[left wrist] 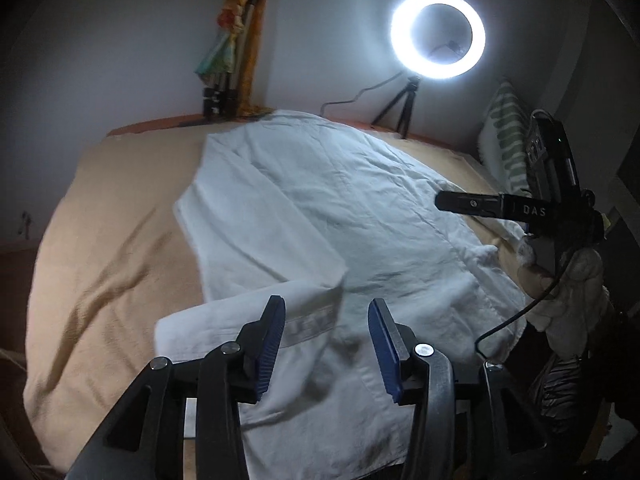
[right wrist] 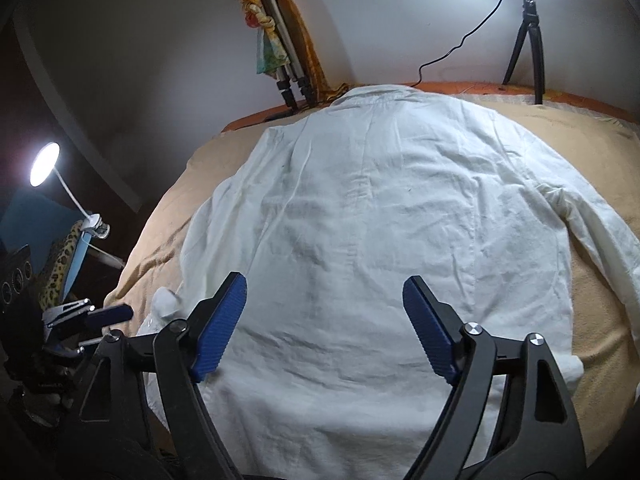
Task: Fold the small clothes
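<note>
A white long-sleeved shirt lies back-up on a tan blanket on the bed. In the left wrist view the shirt has its left sleeve folded in over the body, the cuff lying just in front of my left gripper. The left gripper is open and empty above the shirt's hem. My right gripper is open and empty above the lower back of the shirt. The right gripper also shows in the left wrist view at the shirt's right edge. The right sleeve lies spread to the right.
A lit ring light on a small tripod stands at the bed's far edge. A folded tripod with cloth leans on the wall. A striped pillow lies far right. A desk lamp and leopard-print item are at left.
</note>
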